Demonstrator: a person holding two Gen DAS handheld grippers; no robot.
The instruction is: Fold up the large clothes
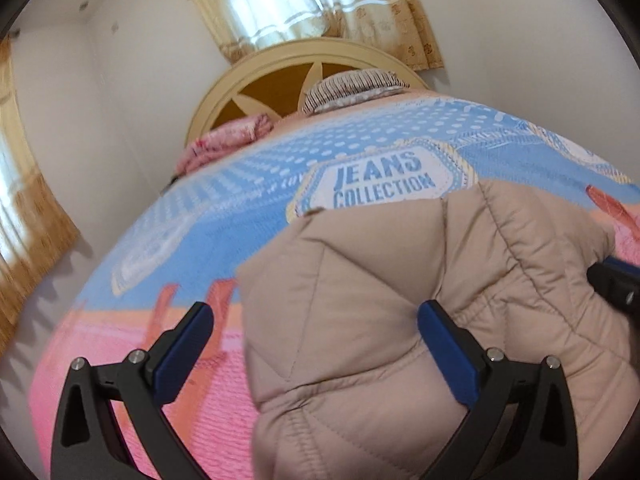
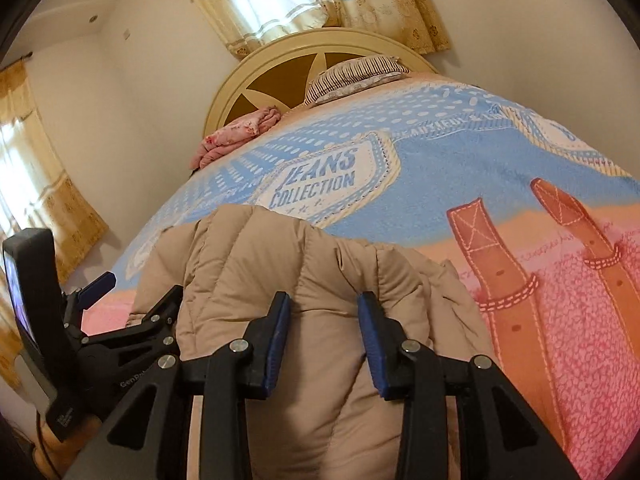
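Observation:
A beige quilted puffer jacket lies bunched on the bed's blue and pink blanket. My left gripper is open wide and low over the jacket's left edge; its right finger rests against the padding and its left finger is over the blanket. In the right wrist view the left gripper's blue pad shows at the jacket's left side. My right gripper has its jaws partly apart and opening, with a puffy fold of the jacket filling the gap. Its black body peeks in at the left wrist view's right edge.
A striped pillow and a folded pink cloth lie by the cream headboard. Curtained windows stand behind and to the left. The blanket stretches bare beyond and right of the jacket.

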